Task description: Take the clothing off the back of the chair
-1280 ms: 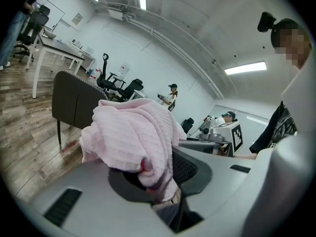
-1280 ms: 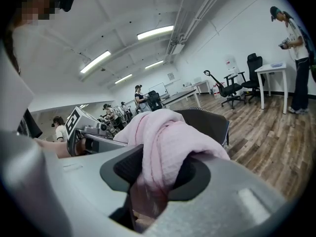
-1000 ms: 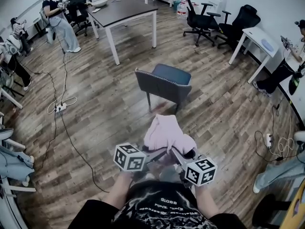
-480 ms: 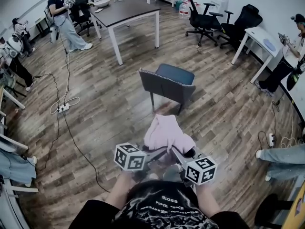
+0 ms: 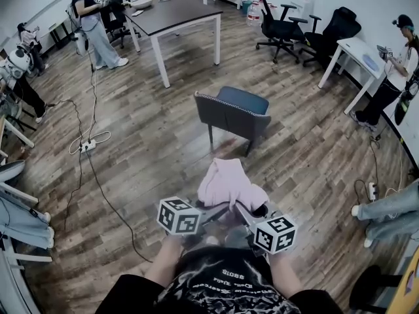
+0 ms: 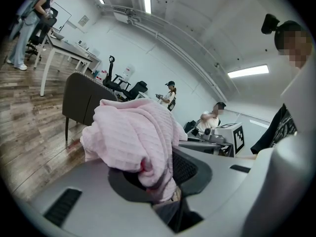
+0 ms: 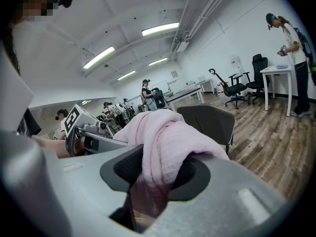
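Note:
A pink garment [image 5: 227, 183] hangs bunched in the air in front of me, well clear of the grey chair [image 5: 232, 115], which stands bare on the wood floor further off. My left gripper [image 5: 219, 212] is shut on the garment's left side; pink cloth [image 6: 133, 137] fills its jaws. My right gripper [image 5: 243, 212] is shut on the other side, with the cloth [image 7: 165, 144] draped over and between its jaws. The chair back [image 6: 81, 100] shows behind the garment in the left gripper view, and the chair [image 7: 210, 123] in the right gripper view.
A dark-topped table [image 5: 173, 15] stands beyond the chair. Black office chairs [image 5: 281, 25] and a white desk [image 5: 357, 54] are at the far right. A power strip with cables [image 5: 85, 148] lies on the floor at left. People stand around the room's edges.
The chair and room have slid slightly right and down in the head view. Both grippers and the garment keep the same places in the view. A person at right has stepped across the floor.

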Available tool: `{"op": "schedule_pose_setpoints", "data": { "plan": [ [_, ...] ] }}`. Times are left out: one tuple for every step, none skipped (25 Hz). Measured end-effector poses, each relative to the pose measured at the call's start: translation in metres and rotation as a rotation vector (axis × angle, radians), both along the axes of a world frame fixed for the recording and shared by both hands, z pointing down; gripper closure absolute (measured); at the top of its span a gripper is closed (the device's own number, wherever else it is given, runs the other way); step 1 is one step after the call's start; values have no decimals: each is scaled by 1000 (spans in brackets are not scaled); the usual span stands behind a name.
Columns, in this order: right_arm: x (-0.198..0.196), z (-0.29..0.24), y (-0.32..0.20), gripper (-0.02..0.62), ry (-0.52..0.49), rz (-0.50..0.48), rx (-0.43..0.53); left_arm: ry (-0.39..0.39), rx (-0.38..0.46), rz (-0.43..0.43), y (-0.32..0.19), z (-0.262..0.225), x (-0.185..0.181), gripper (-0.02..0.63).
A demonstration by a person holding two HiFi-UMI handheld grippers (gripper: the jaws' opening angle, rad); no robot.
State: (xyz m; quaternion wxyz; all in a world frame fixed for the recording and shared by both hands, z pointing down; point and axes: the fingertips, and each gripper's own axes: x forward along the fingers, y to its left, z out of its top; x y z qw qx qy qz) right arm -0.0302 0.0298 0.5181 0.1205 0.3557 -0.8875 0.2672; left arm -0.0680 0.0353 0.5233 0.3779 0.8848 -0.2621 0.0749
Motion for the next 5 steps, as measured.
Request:
{"op": "schedule_pose_setpoints", "data": {
  "plan": [
    [-1,0,1,454,1,0,1,0,0,-1,1,0,-1,509],
    [-1,-1,1,454,1,1,2,0,0,-2,1,-1,-1,509],
    [-1,-1,1,454,1,1,2,0,1,-3,1,-1,-1,509],
    [-2,-1,2,455,1,2,3,0,1,-4,2,-1,-2,509],
    [-2,-2,2,454,2,2,3,0,2,-5,2,-2,-3,509]
  ]
}}
